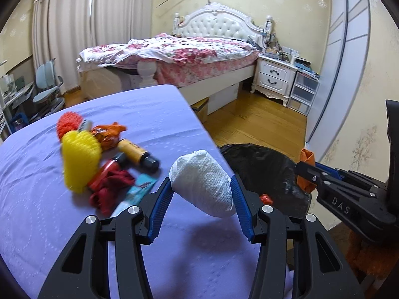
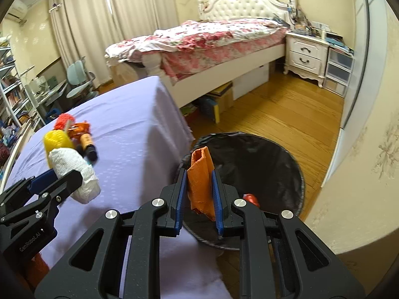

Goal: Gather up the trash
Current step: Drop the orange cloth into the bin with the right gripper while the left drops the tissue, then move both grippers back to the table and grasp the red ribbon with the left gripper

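My left gripper (image 1: pixel 202 186) is shut on a crumpled white paper towel (image 1: pixel 202 182) and holds it above the purple tablecloth (image 1: pixel 124 114), near the table's right edge. The towel also shows in the right wrist view (image 2: pixel 74 172). My right gripper (image 2: pixel 199 189) is shut on an orange wrapper (image 2: pixel 200 179) and holds it over the rim of the black-lined trash bin (image 2: pixel 261 159). The bin (image 1: pixel 264 164) stands on the floor beside the table. A small red piece (image 2: pixel 250 198) lies inside it.
On the table lie a yellow spiky ball (image 1: pixel 79 159), an orange-red spiky ball (image 1: pixel 68 122), an orange snack bag (image 1: pixel 107 134), a yellow-black bottle (image 1: pixel 137 154), red cloth (image 1: pixel 109 186) and a light-blue packet (image 1: pixel 139 189). A bed (image 1: pixel 189 52) and nightstand (image 1: pixel 274 74) stand behind.
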The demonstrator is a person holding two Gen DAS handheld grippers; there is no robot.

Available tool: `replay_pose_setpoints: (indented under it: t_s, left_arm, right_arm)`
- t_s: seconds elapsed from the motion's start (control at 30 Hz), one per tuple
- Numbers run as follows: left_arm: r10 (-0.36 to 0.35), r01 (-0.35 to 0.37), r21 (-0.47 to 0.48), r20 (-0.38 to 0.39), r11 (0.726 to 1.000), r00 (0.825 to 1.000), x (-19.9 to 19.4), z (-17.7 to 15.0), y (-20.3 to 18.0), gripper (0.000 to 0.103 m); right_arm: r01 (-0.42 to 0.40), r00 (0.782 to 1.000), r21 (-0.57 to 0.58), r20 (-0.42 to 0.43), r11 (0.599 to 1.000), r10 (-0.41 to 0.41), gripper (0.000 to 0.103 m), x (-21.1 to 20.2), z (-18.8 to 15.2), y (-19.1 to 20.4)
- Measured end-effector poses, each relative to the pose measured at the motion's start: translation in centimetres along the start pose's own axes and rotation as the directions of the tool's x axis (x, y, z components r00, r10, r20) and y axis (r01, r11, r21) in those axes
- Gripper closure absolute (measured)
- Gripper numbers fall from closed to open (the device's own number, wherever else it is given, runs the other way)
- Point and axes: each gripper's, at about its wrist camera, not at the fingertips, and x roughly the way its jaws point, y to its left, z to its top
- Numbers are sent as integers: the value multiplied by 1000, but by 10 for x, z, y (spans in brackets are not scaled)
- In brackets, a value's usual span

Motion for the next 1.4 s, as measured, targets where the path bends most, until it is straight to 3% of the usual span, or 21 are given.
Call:
replay_pose_setpoints:
  t_s: [0.2, 0.7, 0.83, 0.93, 1.03, 1.4]
  left_arm:
    - [-24, 25, 41, -17, 999, 1000, 25, 10, -26, 53]
    - [-7, 14, 104, -64, 994, 998, 63, 22, -57, 52]
    - [-6, 14, 100, -82, 995, 997, 69, 24, -57, 45]
    - [-6, 13, 90, -77, 996, 997, 69, 23, -55, 32]
    - [-7, 13, 89, -72, 996, 997, 67, 23, -55, 28]
    - [22, -18, 93, -39, 995, 999, 54, 22, -53, 26]
  right_arm:
    - [21, 1000, 23, -2, 1000, -21, 84, 7, 2, -20]
    - [30, 999, 71, -20, 997, -29, 83, 24, 9, -52]
    - [40, 999, 79, -20, 996, -39, 81, 26, 9, -56]
    - [49, 999, 92, -16, 995, -47, 71, 26, 10, -60]
    - [65, 998, 105, -7, 992, -64, 62, 24, 10, -63]
    - [86, 996, 122, 12, 989, -88, 49, 15, 11, -66]
